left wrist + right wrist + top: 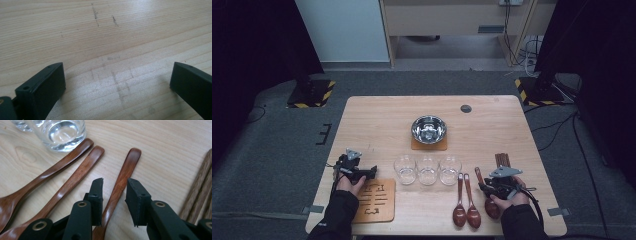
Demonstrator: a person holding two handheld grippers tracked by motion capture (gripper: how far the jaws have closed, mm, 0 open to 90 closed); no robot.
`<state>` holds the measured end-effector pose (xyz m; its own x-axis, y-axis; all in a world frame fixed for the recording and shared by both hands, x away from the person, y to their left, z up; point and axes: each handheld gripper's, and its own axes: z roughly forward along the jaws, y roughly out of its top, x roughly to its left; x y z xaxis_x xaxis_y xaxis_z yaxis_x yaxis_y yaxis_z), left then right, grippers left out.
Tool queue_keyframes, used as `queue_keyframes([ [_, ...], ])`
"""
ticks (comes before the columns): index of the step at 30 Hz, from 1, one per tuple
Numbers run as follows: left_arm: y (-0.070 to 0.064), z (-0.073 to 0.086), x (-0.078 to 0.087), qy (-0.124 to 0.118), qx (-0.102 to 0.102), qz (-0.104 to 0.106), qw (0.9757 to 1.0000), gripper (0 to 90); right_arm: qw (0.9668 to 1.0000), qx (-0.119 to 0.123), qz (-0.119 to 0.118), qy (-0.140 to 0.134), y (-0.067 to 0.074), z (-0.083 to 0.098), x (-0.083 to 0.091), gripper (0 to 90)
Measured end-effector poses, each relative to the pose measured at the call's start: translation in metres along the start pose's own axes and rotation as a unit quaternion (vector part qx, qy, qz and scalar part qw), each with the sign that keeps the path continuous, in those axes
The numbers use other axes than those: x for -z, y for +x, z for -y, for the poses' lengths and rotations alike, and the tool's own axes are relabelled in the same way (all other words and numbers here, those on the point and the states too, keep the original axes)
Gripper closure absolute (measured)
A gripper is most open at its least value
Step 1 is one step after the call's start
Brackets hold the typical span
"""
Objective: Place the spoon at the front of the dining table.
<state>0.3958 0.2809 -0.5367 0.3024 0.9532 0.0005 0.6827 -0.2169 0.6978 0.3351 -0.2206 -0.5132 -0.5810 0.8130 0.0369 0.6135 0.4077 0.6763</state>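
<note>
Starting with the big stuff: the wooden table (pixel 377 117) carries a steel bowl (pixel 429 128) on a little mat toward the back, three empty glasses (pixel 427 169) in a row in the middle, a slotted wooden rack (pixel 375 200) at the front left, and a bundle of dark chopsticks (pixel 503 159) on the right. Three wooden spoons (pixel 466 202) lie at the front right, and the rightmost spoon (pixel 120 184) looks like the one being picked up.

The right gripper (pixel 114 185) has its jaws straddling that spoon's handle with small gaps either side, so no squeeze yet as far as I can see. The left gripper (pixel 117 75) sits wide open over bare table, holding nothing.

Tip, just my read: centre the handle between the pads and close square across it, since that glossy curved wood could twist or skid out. Lift straight so it doesn't knock its neighbour.
</note>
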Motion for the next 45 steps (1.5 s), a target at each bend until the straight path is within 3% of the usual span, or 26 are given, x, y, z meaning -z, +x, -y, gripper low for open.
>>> queue_keyframes([
  [8,0.000,0.000,0.000,0.000,0.000,0.000,1.0000,0.0,0.9998,0.000,-0.003,0.018,0.002,0.005,-0.002,74.0],
  [27,0.000,0.000,0.000,0.000,0.000,0.000,1.0000,0.0,0.9998,0.006,-0.008,0.015,0.004,0.001,-0.005,79.8],
  [32,0.000,0.000,0.000,0.000,0.000,0.000,1.0000,0.0,0.9999,0.004,-0.008,0.011,0.003,0.002,-0.004,76.4],
  [38,0.000,0.000,0.000,0.000,0.000,0.000,1.0000,0.0,0.9999,-0.014,-0.008,0.004,0.002,0.007,0.003,70.9],
  [45,0.000,0.000,0.000,0.000,0.000,0.000,1.0000,0.0,0.9998,-0.008,-0.002,0.019,0.005,0.010,0.000,74.4],
])
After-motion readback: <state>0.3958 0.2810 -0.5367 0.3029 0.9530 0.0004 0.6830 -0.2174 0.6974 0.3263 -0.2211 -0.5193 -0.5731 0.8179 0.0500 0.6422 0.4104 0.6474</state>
